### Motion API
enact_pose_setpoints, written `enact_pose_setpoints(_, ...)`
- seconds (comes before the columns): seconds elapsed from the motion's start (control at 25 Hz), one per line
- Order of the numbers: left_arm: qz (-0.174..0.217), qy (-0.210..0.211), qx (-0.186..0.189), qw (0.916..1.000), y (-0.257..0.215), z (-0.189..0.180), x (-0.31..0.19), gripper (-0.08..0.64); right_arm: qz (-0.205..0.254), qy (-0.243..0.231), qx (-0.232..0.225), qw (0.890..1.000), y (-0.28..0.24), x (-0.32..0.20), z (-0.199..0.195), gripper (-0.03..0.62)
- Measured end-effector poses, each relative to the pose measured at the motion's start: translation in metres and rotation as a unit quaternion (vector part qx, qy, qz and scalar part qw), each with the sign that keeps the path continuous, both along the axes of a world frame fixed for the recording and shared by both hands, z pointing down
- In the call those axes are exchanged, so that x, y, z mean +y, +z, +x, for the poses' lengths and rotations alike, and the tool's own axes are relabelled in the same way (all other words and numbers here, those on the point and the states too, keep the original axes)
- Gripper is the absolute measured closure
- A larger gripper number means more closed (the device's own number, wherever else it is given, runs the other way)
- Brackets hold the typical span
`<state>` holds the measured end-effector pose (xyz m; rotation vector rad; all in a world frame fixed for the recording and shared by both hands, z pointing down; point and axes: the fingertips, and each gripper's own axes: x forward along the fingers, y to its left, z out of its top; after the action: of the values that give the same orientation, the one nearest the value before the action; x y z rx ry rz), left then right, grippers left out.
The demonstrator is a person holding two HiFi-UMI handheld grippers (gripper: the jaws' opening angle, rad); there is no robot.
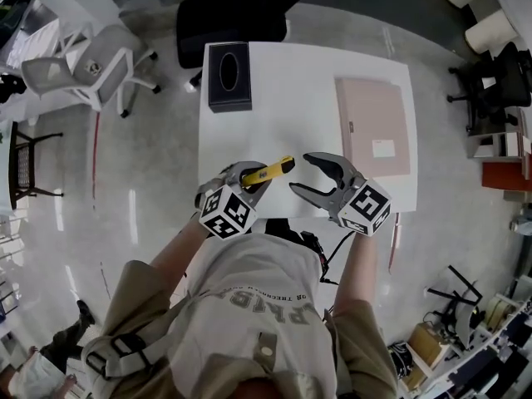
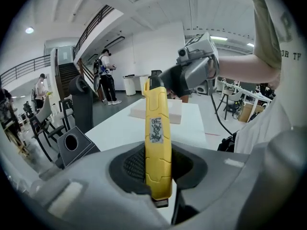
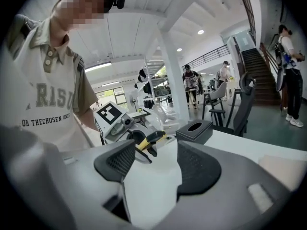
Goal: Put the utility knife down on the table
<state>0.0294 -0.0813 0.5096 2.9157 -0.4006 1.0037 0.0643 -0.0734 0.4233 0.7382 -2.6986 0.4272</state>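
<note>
A yellow utility knife (image 1: pixel 272 170) is clamped by its rear end in my left gripper (image 1: pixel 253 178), which is shut on it above the near edge of the white table (image 1: pixel 291 73). In the left gripper view the knife (image 2: pixel 157 133) stands up between the pads, its tip pointing at my right gripper (image 2: pixel 192 73). My right gripper (image 1: pixel 300 173) hovers just right of the knife tip, its jaws wide apart and empty. The right gripper view looks through the empty jaws (image 3: pixel 151 164) to the left gripper (image 3: pixel 136 142) and the knife (image 3: pixel 154 138).
A black tissue box (image 1: pixel 229 75) stands at the table's far left corner. A flat pink folder (image 1: pixel 372 127) lies along the right side. A white office chair (image 1: pixel 91 65) is left of the table and a black chair (image 1: pixel 233 15) stands behind it.
</note>
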Motion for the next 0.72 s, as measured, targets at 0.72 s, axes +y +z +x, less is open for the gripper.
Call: enact_pose_setpoints(0.72,0.055,0.036,-0.089,0.9939,0.023,0.031,0.032,0.479,-0.05,-0.264,0.214,0.939,0.051,0.043,-0.023,0.33)
